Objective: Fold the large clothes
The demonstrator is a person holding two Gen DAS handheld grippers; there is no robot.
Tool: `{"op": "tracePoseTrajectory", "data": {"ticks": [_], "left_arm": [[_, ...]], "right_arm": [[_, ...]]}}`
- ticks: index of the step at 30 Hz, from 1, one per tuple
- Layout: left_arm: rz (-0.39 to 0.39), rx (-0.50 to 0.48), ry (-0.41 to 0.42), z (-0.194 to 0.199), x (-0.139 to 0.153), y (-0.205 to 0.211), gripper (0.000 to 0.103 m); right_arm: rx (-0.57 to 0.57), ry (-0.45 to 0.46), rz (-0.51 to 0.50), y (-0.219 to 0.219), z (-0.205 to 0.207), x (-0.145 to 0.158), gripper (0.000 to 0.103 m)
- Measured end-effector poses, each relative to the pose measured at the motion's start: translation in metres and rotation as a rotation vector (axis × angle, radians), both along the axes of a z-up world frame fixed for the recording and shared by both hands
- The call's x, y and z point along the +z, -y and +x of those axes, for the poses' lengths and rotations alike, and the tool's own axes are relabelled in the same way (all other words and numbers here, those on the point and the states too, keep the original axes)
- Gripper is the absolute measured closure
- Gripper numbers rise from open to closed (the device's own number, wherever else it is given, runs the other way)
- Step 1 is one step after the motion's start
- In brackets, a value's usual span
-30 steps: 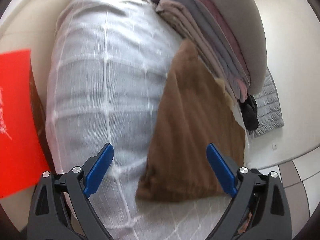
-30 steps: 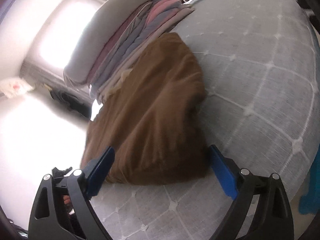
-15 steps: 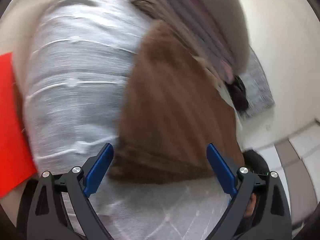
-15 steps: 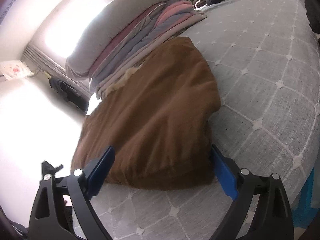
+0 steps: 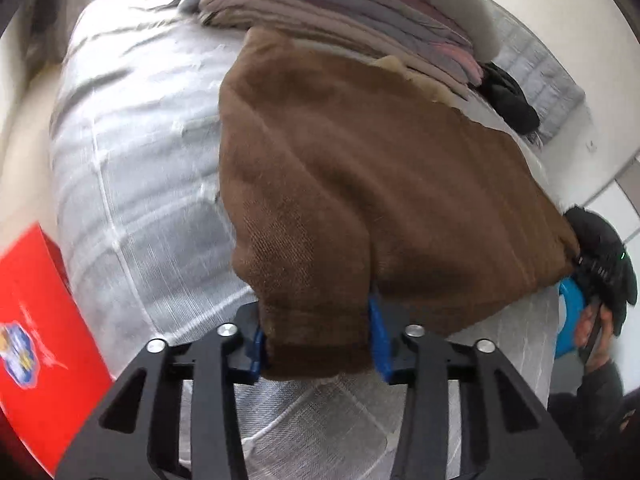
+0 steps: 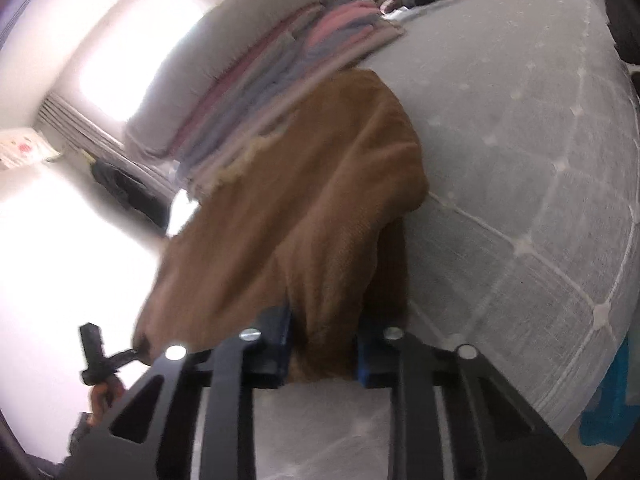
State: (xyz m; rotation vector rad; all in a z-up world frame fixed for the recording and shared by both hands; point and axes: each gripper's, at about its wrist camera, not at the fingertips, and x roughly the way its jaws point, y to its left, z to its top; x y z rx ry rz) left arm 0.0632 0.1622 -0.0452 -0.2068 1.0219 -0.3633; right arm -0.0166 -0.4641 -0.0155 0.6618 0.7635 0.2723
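Big grey quilted bed (image 5: 132, 208), folded stack (image 5: 340, 20) along the far side, brown garment (image 5: 360, 168) lying just in front. Both jaws just closing, left gripper (image 5: 318, 340) and right gripper (image 6: 322, 352) each pinching a near-edge corner. Grab step; next probably lifting both evenly and folding toward the stack.

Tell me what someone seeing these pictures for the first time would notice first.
The folded brown garment fills the middle of both views, lying on the grey quilted bed. The left gripper and right gripper have just closed and each pinches its near edge. Behind it sits a stack of folded clothes, and a red box shows at the left view's edge.
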Motion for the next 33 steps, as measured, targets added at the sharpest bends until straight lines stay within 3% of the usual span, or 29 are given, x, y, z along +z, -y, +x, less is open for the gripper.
{"op": "tracePoseTrajectory", "data": {"ticks": [6, 8, 10, 13, 14, 15, 16, 18, 21, 23, 25, 27, 29, 31, 33], "left_arm": [[-0.001, -0.042, 0.126, -0.014, 0.076, -0.024, 0.080], [0.007, -0.055, 0.118, -0.018, 0.079, -0.033, 0.081], [0.040, -0.075, 0.061, -0.015, 0.059, -0.035, 0.081], [0.059, -0.083, -0.100, -0.004, 0.000, -0.038, 0.080], [0.021, -0.072, -0.121, -0.003, -0.012, -0.045, 0.080], [-0.016, -0.055, -0.127, -0.003, -0.009, -0.050, 0.080], [-0.028, -0.047, -0.119, -0.004, -0.004, -0.053, 0.078], [0.006, -0.034, -0.089, -0.009, 0.009, -0.058, 0.074], [0.037, 0.032, -0.011, -0.023, 0.021, -0.074, 0.071], [0.021, 0.096, 0.081, -0.035, 0.037, -0.078, 0.070], [-0.070, 0.106, 0.191, -0.042, 0.059, -0.075, 0.056], [-0.086, 0.079, 0.250, -0.039, 0.070, -0.055, 0.045], [-0.083, 0.022, 0.249, -0.028, 0.069, -0.028, 0.045], [-0.042, -0.012, 0.220, -0.008, 0.053, -0.005, 0.045], [0.034, 0.029, 0.111, 0.014, 0.023, -0.003, 0.045]], "right_arm": [[0.087, 0.082, -0.053, -0.015, -0.008, 0.074, 0.083], [0.120, 0.090, -0.076, -0.021, -0.017, 0.085, 0.083], [0.134, 0.033, -0.115, -0.021, -0.019, 0.068, 0.083], [0.149, -0.161, -0.168, -0.020, -0.016, 0.003, 0.083], [0.156, -0.208, -0.183, -0.020, -0.017, -0.017, 0.081], [0.148, -0.227, -0.128, -0.015, -0.022, -0.034, 0.080], [0.130, -0.221, -0.087, -0.010, -0.026, -0.037, 0.079], [0.088, -0.215, -0.032, 0.002, -0.036, -0.034, 0.062], [0.022, -0.208, -0.049, 0.014, -0.048, -0.026, 0.046], [-0.061, -0.147, -0.042, 0.027, -0.060, -0.010, 0.046], [-0.105, -0.026, -0.015, 0.031, -0.067, 0.014, 0.046], [-0.074, 0.040, -0.006, 0.019, -0.060, 0.028, 0.039], [-0.026, 0.028, 0.001, 0.004, -0.045, 0.026, 0.036], [0.017, -0.039, -0.026, -0.016, -0.026, 0.007, 0.036], [0.017, -0.154, -0.070, -0.021, -0.010, -0.027, 0.038]]}}
